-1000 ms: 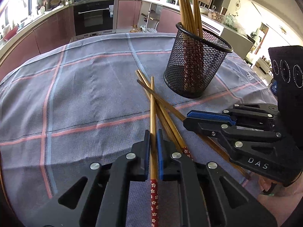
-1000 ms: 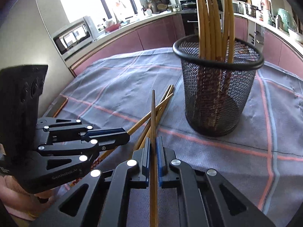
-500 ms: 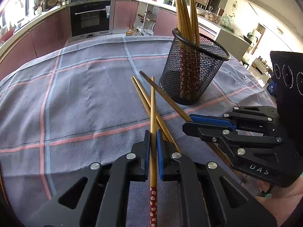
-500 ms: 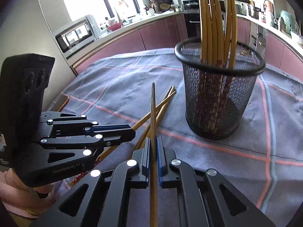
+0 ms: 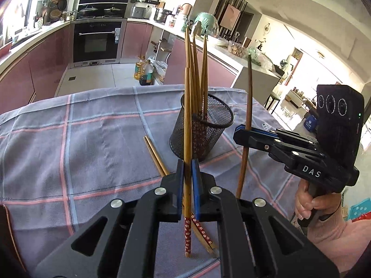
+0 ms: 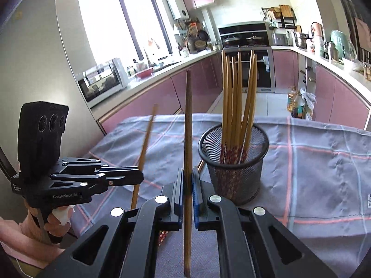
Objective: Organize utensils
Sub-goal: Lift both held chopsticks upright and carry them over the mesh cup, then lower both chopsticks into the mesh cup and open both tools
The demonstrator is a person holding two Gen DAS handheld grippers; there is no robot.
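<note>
My left gripper (image 5: 187, 168) is shut on a bamboo chopstick (image 5: 187, 115) with a red flowered end, held tilted up above the cloth. In the same view my right gripper (image 5: 242, 132) is at the right, shut on a darker chopstick (image 5: 248, 92) that stands nearly upright. The right wrist view shows the right gripper (image 6: 188, 177) clamped on its chopstick (image 6: 187, 120), with the left gripper (image 6: 139, 176) and its chopstick (image 6: 145, 143) to the left. A black mesh cup (image 5: 208, 136) (image 6: 234, 176) holding several chopsticks (image 6: 236, 104) stands just beyond both grippers. Loose chopsticks (image 5: 155, 156) lie on the cloth beside the cup.
A grey checked tablecloth (image 5: 81, 143) (image 6: 313, 166) covers the table; its far edge drops to the kitchen floor, where oil bottles (image 5: 143, 71) stand. Pink cabinets and an oven (image 5: 97, 41) line the back. A person's hands (image 5: 313, 203) hold the gripper handles.
Both grippers have risen off the cloth, each carrying its chopstick up. The chopsticks now stand clear of the loose ones on the table, and the views tilt more toward the kitchen.
</note>
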